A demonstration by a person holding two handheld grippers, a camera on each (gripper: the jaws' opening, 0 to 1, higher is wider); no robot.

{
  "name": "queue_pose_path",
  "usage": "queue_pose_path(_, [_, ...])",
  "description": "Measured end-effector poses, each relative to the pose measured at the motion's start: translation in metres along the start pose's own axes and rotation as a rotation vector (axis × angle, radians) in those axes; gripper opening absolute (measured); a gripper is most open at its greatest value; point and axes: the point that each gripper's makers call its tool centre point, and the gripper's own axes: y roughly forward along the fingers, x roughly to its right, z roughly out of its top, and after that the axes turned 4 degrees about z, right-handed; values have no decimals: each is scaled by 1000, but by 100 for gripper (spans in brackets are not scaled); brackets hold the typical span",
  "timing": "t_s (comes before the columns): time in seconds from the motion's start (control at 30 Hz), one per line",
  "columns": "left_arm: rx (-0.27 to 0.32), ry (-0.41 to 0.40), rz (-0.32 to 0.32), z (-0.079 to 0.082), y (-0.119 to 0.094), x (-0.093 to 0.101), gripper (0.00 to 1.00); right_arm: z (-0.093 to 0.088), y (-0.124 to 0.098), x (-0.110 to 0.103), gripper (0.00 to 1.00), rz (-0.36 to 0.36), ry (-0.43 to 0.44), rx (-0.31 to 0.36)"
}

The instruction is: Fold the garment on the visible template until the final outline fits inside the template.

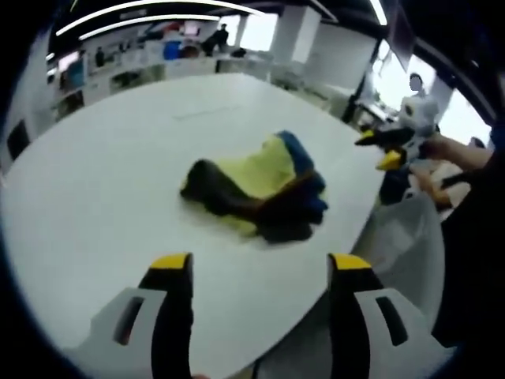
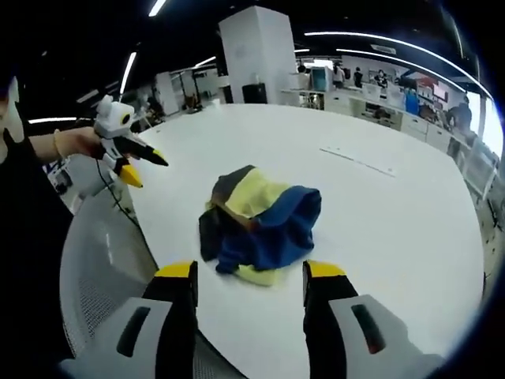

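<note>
Left tongs (image 1: 260, 272): jaws spread wide, nothing between them, held above the near edge of the bench (image 1: 118, 158). Right tongs (image 2: 248, 276): likewise parted and empty, poised over the bench edge on the opposite side of the heap. Each pair also appears in the other's view, held up in the air in a hand, well apart from the cloth.

Garment (image 1: 256, 189): lies crumpled in a heap on the white bench, near the edge closest to the person. Yellow, blue and dark brown panels are bunched over one another; from the right gripper view the blue fold sits nearest, the yellow on top. No edge, sleeve or hem can be made out with confidence.

A faint pale outline marks the bench surface far beyond the heap (image 2: 359, 160); cannot tell if this is the template. The garment is not on it.

Judgement: task at its start, neither pair touching the cloth, folding not begun. Next move calls for bringing both tongs down to the heap, pinching separate outer edges, and drawing it open and flat. Care needed to catch one layer only in a bunched pile.

A grey mesh chair back (image 2: 102, 268) stands just beside the bench edge.
</note>
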Motion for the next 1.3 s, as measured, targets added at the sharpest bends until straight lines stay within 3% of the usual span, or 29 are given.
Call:
queue_pose_path(0.37, [-23, 47, -30, 3, 22, -3, 61, 0, 13, 5, 49, 4, -27, -16])
queue_pose_path(0.57, [-24, 94, -35, 11, 34, -1, 59, -7, 29, -1, 44, 25, -208, -136])
queue_pose_path(0.8, [-19, 145, -51, 17, 47, 2, 51, 7, 41, -3, 39, 40, -219, -103])
queue_pose_path(0.9, [-31, 180, -57, 16, 51, 4, 50, 8, 44, -1, 38, 42, -232, -103])
queue_pose_path(1.1, [-94, 335, -66, 10, 61, 2, 49, 13, 49, 8, 36, 30, -327, -133])
queue_pose_path(1.3, [-94, 382, -75, 18, 73, 0, 44, 18, 59, 11, 34, 48, -396, -150])
